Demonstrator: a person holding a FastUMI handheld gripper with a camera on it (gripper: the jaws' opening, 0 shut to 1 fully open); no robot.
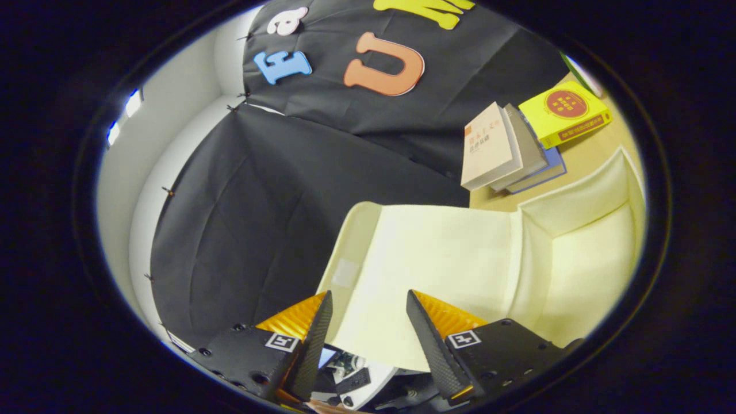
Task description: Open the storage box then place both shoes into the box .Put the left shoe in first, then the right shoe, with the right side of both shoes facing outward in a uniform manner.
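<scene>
My hand-held gripper [368, 322] open, fingers straddling raised lid [437, 259], swinging storage box [581, 270] open for shoes.

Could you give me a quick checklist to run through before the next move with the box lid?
1. Storage box open: ok, its inside is exposed.
2. Lid swung clear: ok, it stands raised beside the opening.
3. Hand-held gripper free of the lid: cannot tell; the fingers are apart with the lid's edge between them.
4. Box interior free for shoes: ok in the part that shows.
5. Books clear of the box: ok, they lie beyond it.
</scene>
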